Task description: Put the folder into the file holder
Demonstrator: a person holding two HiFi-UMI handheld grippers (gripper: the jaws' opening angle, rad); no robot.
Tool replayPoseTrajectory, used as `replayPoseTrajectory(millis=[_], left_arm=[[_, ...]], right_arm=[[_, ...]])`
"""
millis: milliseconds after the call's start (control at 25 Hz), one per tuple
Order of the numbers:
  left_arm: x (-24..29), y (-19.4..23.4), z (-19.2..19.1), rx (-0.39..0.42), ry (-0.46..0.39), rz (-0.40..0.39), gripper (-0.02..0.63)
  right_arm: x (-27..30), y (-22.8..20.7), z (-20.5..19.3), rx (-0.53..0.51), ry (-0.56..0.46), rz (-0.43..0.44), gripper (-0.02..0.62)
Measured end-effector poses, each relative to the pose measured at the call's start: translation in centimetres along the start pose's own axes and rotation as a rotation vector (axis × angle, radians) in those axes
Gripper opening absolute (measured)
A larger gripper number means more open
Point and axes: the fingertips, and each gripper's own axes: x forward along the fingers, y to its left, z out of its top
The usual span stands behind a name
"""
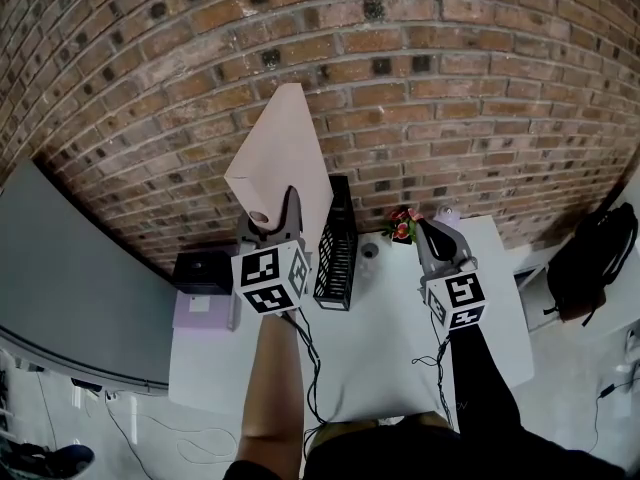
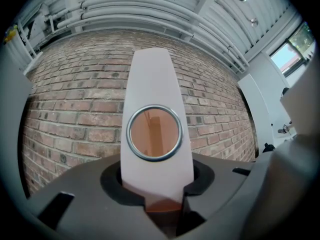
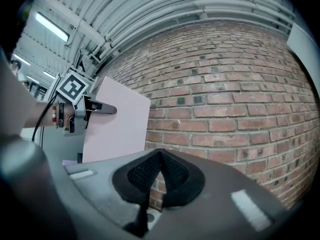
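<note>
The left gripper (image 1: 278,216) is the closest thing here, marker cube up front. Its jaws are closed down on the bottom edge of the folder (image 1: 285,158), only as far apart as the spine is thick. The left gripper view looks right at that spine, with the metal-ringed finger hole just above the pads. So the pickup part looks done.

The folder is pale pink, standing upright in the air in front of the brick wall (image 1: 450,88), clear of the white table (image 1: 390,348). The black mesh file holder (image 1: 337,258) stands on the table just to the right of it. Nothing of the folder is in the holder yet.

The right gripper (image 1: 437,240) is off to the right near some little flowers (image 1: 403,226), jaws pressed together with nothing in them.

My guess at what's left is to line the folder up over the holder's open top, slide it down in and let go. I'd call it roughly halfway.
</note>
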Motion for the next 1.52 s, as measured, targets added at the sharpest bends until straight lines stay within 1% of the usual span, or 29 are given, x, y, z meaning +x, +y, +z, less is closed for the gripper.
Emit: replayPoseTrajectory(millis=[440, 600, 880, 1520], left_arm=[[1.5, 0.0, -2.7, 0.009, 0.019, 0.004, 0.16], [1.6, 0.0, -3.1, 0.013, 0.014, 0.002, 0.16], [1.5, -0.1, -3.8, 0.008, 0.016, -0.001, 0.16], [0.7, -0.6, -7.3, 0.007, 0.083, -0.007, 0.159]], right_arm=[[0.8, -0.3, -0.6, -0.01, 0.014, 0.003, 0.0], [1.1, 0.0, -0.9, -0.013, 0.019, 0.011, 0.0], [1.2, -0.4, -1.1, -0.016, 0.025, -0.003, 0.0], [1.2, -1.1, -0.6, -0.019, 0.013, -0.031, 0.0]])
